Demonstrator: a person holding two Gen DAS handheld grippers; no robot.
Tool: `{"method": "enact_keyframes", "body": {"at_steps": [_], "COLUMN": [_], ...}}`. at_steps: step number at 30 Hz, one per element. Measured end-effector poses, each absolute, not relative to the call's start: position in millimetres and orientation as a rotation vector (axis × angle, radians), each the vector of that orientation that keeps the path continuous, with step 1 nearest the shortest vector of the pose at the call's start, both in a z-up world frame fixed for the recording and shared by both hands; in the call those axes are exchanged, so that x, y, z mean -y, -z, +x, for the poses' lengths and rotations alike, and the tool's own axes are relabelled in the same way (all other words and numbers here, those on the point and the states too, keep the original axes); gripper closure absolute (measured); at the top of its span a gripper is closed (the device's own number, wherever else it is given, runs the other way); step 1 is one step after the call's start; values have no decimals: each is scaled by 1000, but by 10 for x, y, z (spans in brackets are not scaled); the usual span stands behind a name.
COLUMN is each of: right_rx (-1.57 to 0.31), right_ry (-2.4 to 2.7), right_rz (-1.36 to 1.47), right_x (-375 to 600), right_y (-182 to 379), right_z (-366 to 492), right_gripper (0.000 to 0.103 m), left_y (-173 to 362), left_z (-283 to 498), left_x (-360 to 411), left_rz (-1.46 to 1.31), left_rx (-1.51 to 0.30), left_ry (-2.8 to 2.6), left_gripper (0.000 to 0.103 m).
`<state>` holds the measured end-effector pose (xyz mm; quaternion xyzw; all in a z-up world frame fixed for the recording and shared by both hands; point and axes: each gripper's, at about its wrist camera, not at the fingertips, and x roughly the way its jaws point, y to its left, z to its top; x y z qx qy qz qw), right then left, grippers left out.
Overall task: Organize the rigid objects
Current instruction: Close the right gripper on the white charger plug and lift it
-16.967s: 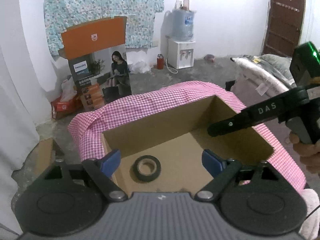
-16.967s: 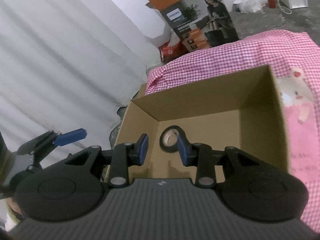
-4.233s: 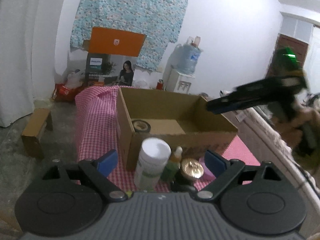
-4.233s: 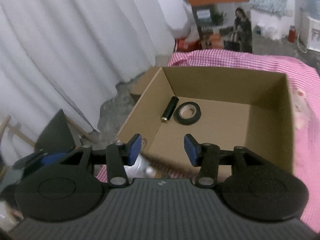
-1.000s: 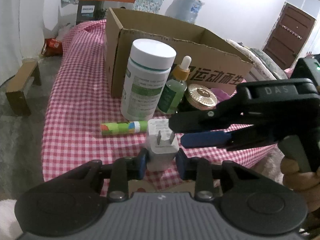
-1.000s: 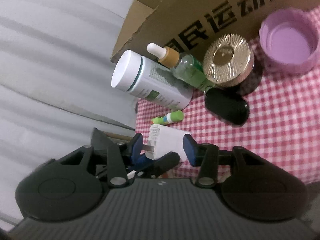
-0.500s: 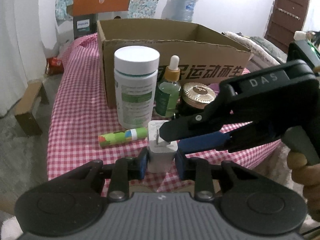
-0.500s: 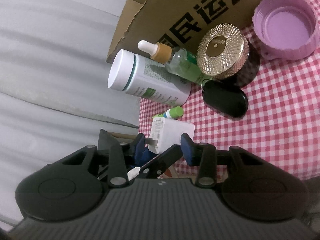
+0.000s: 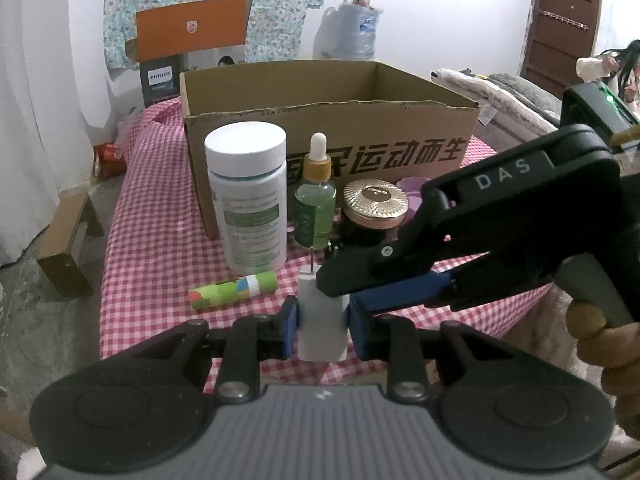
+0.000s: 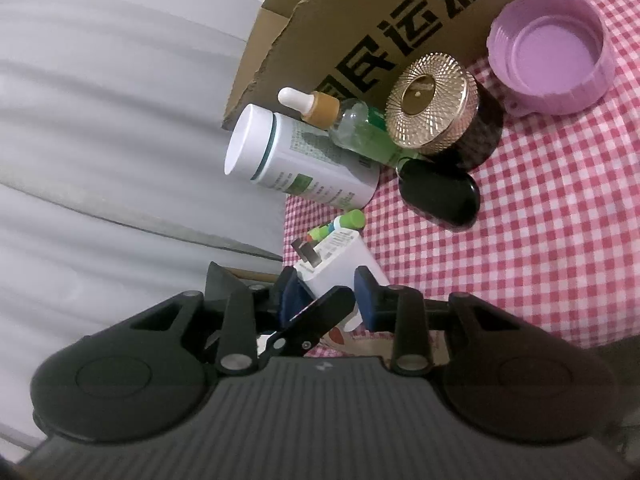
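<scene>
We hold the white charger [image 9: 321, 325] off the checked desk [image 9: 152, 216] in the left gripper [image 9: 322, 326], its blue pads pressed on the charger's two flanks, prongs pointing toward the cardboard box [image 9: 328, 128]. The right gripper [image 10: 325, 300] comes in crosswise; its jaws have just been closing, with the charger's body between its pads. We cannot tell whether they press it yet. Our reading: a hand-over, so the right can carry the charger to the box.

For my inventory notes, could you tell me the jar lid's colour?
Gold, ribbed jar lid; clearest in the right wrist view.
</scene>
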<state>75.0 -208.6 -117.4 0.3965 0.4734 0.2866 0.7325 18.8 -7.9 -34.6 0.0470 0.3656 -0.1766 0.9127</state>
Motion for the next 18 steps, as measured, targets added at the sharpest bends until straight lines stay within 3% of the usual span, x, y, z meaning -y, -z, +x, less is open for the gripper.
{"method": "enact_keyframes", "body": {"at_steps": [18], "right_rx": [-1053], "right_ry": [-591], "right_rz": [846], "right_x": [2062], "right_y": [1238], "right_z": [814], "right_gripper": [56], "left_y": [493], "left_z": [344], "left_x": [58], "left_rz": [43], "left_rx": [-808], "left_ry": [378], "left_gripper": [73]}}
